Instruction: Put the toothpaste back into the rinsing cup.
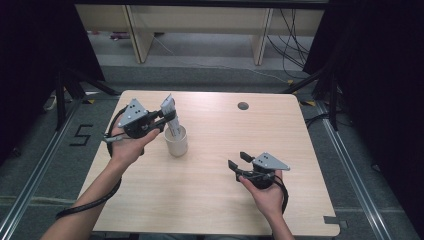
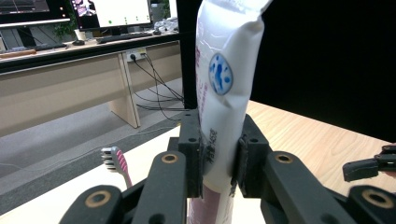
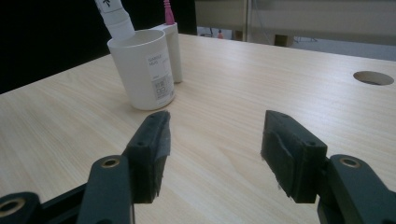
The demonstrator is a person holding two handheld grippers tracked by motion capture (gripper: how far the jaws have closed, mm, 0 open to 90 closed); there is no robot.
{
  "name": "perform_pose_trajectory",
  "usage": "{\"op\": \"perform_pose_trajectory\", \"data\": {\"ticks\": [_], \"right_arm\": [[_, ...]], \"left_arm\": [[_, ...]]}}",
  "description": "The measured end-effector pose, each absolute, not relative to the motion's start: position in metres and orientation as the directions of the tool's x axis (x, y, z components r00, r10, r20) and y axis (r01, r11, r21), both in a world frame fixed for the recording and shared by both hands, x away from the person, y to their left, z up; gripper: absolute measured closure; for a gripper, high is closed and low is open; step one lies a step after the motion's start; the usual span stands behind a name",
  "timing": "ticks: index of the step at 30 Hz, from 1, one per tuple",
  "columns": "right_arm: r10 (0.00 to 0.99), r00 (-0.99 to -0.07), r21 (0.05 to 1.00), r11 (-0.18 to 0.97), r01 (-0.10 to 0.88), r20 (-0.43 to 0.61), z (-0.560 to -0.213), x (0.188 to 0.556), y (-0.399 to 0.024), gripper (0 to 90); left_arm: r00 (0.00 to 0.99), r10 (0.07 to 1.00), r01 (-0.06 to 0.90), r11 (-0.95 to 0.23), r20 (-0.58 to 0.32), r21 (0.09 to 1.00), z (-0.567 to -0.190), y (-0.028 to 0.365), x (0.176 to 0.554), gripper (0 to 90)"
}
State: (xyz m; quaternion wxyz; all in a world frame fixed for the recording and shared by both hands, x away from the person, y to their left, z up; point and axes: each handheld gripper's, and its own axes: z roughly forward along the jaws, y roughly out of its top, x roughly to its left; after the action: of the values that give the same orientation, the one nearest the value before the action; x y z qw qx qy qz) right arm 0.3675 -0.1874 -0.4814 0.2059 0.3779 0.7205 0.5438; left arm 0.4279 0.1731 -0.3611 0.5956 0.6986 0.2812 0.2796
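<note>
A white toothpaste tube stands nearly upright, with my left gripper shut on its middle. Its capped lower end dips into the mouth of a white cup on the left half of the table. A pink toothbrush rises from a slim white holder right behind the cup. My right gripper rests low over the wood at the front right, open, nothing between its jaws, pointing toward the cup.
The light wooden table has a round cable hole near its far edge. Dark curtains flank both sides, and desks with cables stand on the floor beyond the table's far edge.
</note>
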Motion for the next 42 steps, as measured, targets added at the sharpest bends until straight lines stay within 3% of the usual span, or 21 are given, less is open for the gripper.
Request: {"op": "perform_pose_trajectory", "data": {"ticks": [42], "right_arm": [[0.764,-0.635,0.943,0.120,0.311,0.112,-0.484,0.369,-0.188,42.3]], "left_arm": [[0.642,0.762,0.081,-0.175,0.082,0.981,-0.397,0.165,0.450,75.7]]}}
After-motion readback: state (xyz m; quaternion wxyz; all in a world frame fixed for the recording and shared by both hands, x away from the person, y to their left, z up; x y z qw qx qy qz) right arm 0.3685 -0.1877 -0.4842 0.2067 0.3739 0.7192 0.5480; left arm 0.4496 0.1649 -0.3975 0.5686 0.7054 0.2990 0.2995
